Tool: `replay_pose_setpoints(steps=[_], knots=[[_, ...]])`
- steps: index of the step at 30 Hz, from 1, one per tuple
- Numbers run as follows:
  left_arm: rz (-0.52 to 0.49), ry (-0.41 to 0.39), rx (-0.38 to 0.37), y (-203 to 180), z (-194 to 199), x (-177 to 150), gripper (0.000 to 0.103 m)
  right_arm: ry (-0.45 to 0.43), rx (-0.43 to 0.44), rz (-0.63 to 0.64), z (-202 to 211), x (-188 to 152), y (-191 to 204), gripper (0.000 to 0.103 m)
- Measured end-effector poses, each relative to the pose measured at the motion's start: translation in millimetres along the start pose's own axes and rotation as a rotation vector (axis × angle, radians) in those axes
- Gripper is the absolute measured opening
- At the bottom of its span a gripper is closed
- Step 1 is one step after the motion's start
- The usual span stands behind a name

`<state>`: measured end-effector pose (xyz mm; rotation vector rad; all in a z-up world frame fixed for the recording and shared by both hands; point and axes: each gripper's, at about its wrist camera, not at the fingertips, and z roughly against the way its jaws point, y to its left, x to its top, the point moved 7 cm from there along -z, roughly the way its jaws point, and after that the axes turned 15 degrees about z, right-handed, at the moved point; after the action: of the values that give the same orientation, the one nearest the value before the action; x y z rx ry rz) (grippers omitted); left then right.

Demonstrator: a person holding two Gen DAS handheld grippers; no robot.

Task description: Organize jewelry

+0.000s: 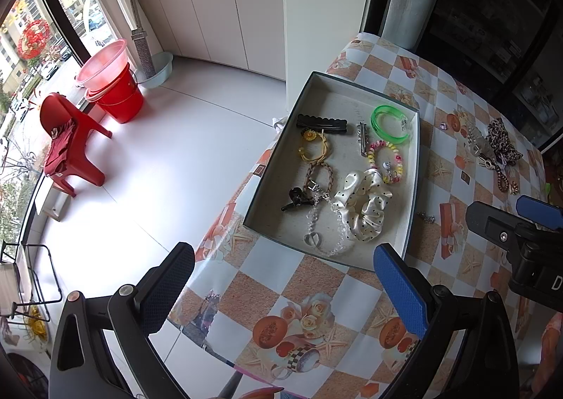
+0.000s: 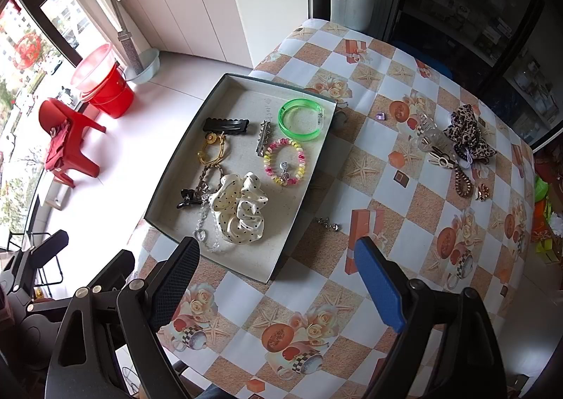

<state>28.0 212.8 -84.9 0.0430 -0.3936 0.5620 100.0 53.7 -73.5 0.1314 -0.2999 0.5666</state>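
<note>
Two grippers hang over the table [image 2: 404, 159], and we hold both wide apart with nothing between the fingers. Our left gripper [image 1: 285, 290] hovers above the near edge of the patterned tablecloth, just short of the shallow grey tray [image 1: 412, 195]. Our right gripper [image 2: 278, 276] sits over the tray's near corner.

Inside the tray we see a green bangle [image 2: 300, 118] at the far right, with a pink-and-yellow bead bracelet [image 2: 284, 162] just nearer. A black hair clip [image 2: 226, 126] lies at the far left, a silver barrette [image 2: 262, 137] between it and the bangle. Below the clip rests a yellow cord hair tie [image 2: 212, 151], then a braided bracelet [image 2: 207, 179]. A cream polka-dot scrunchie [image 2: 241, 210] fills the near middle, touching a clear bead chain [image 2: 206, 233] and beside a small black claw clip [image 2: 186, 200].

Outside the tray, on the cloth, a small silver earring [image 2: 329, 224] lies just beside its right wall. Well apart, at the far right, a leopard-print scrunchie [image 2: 468, 137], a clear claw clip [image 2: 431, 140] and a brown spiral hair tie [image 2: 462, 182] sit loosely together.
</note>
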Motion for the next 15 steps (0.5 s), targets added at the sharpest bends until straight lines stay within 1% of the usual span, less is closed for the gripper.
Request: replay_pose_setpoints(steps=[15], knots=[[0.004, -0.001, 0.005, 1.6, -0.6, -0.7, 0.103, -0.001, -0.001, 0.001, 0.2, 0.1, 0.1, 0.091]])
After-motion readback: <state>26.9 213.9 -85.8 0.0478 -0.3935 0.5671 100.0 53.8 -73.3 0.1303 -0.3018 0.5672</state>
